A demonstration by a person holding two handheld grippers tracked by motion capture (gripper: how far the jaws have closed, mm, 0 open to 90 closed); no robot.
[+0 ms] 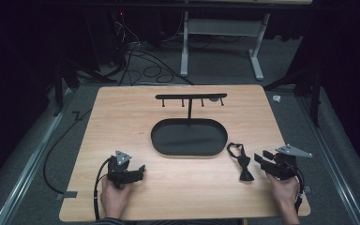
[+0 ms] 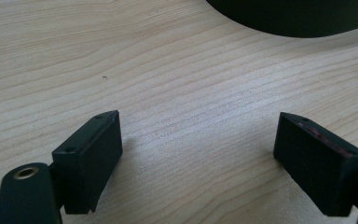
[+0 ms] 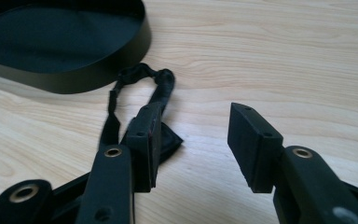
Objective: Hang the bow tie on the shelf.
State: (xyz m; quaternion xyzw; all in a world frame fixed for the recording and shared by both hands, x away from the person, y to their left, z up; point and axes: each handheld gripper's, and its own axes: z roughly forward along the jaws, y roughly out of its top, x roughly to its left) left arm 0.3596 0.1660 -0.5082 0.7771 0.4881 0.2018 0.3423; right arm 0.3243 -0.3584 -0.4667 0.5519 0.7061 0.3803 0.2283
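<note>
- Table (image 1: 122, 117): one light wood top; everything in play sits on it
- Stand (image 1: 190, 123): one black piece, an oval tray base with a single upright post and a crossbar at the top. I count four short pegs hanging under the crossbar, all bare; a small pale mark sits at the bar near the third peg, too small to identify. The tray (image 3: 51, 42) looks bare as well
- Grippers: two. Left gripper (image 1: 138, 172) rests on the table at the near left, jaws released and wide apart over bare wood, with the tray rim (image 2: 289, 18) at the far edge of its view. Right gripper (image 1: 260, 161) sits at the near right, jaws likewise released, nothing between them
- Bow tie (image 1: 243, 163): one, black, with its strap loop trailing toward the tray. It lies flat on the table just right of the tray and just left of the right gripper; in the right gripper view the bow tie (image 3: 161, 88) lies beside and partly behind the left-hand jaw, outside the gap
- Progress, my judgement: work has hardly begun. Bow tie is not grasped, not lifted, not on a peg or in the tray. Left to do: close the right gripper on it, carry it to the stand, hang or place it
</note>
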